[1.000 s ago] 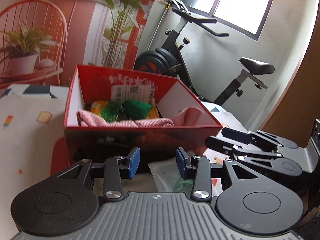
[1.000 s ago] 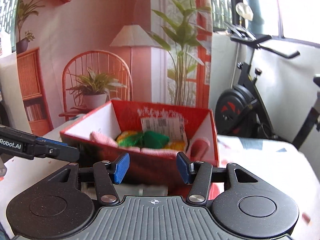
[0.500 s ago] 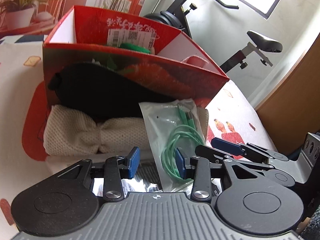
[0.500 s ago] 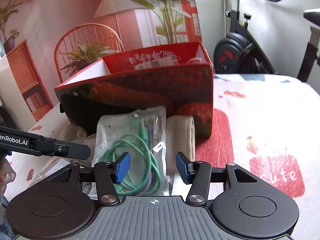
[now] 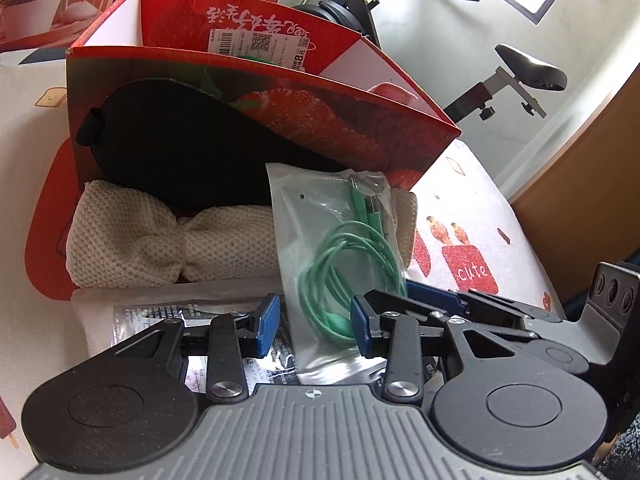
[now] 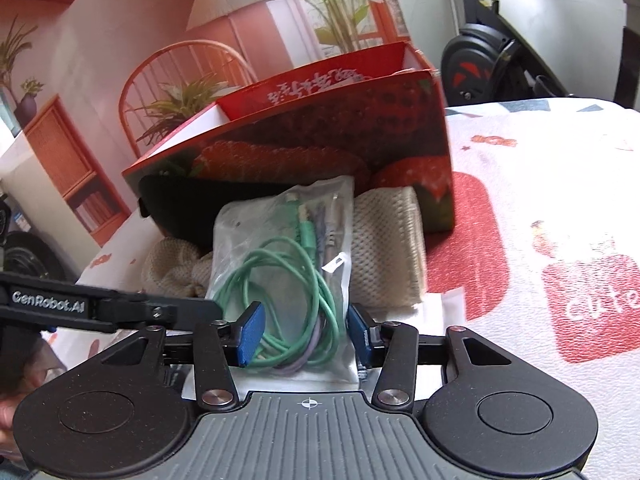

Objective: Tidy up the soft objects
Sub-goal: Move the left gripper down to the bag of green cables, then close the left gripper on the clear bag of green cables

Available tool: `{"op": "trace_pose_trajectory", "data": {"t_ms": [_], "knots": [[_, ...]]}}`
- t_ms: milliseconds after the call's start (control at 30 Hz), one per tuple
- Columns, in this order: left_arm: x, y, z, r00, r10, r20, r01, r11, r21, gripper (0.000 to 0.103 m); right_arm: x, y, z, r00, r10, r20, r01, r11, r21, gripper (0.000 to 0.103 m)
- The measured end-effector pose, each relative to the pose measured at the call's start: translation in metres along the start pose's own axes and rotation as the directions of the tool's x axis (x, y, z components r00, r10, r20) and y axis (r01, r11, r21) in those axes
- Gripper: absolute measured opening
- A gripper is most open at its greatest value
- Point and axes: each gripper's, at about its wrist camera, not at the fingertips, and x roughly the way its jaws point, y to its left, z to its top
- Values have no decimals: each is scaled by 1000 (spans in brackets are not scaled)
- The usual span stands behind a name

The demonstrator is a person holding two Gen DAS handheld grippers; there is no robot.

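A red strawberry-print cardboard box (image 5: 280,116) stands on a worktop covered with a white patterned cloth (image 6: 540,184). Leaning against the box's near wall is a black eye mask (image 5: 172,148), and just in front of it lies a cream knitted headband (image 5: 160,248) with a knot in its middle. A clear plastic bag of coiled green cables (image 5: 340,256) lies tilted across the headband's right part, its lower end resting on a flat silver-printed packet (image 5: 168,316) nearest the cameras.

The left gripper (image 5: 314,328) stands partly open over the bag's lower left edge and the packet, its blue pads pressing nothing. The right gripper (image 6: 306,334) straddles the bag's lower end; its jaws are closing with the bag between them, and the pads look just clear of the plastic. The two grippers hang close beside each other, nearly touching.
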Motion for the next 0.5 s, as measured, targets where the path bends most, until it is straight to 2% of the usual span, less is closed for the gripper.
{"op": "trace_pose_trajectory", "data": {"t_ms": [200, 400, 500], "knots": [[2, 5, 0, 1000, 17, -4, -17, 1000, -14, 40, 3, 5, -1, 1000, 8, -7, -8, 1000, -13, 41], [8, 5, 3, 1000, 26, 10, -26, 1000, 11, 40, 4, 6, -1, 1000, 7, -5, -7, 1000, -22, 41], [12, 7, 6, 1000, 10, 19, -10, 1000, 1, 40, 5, 9, -1, 1000, -2, -7, 2, 999, -48, 41]]}}
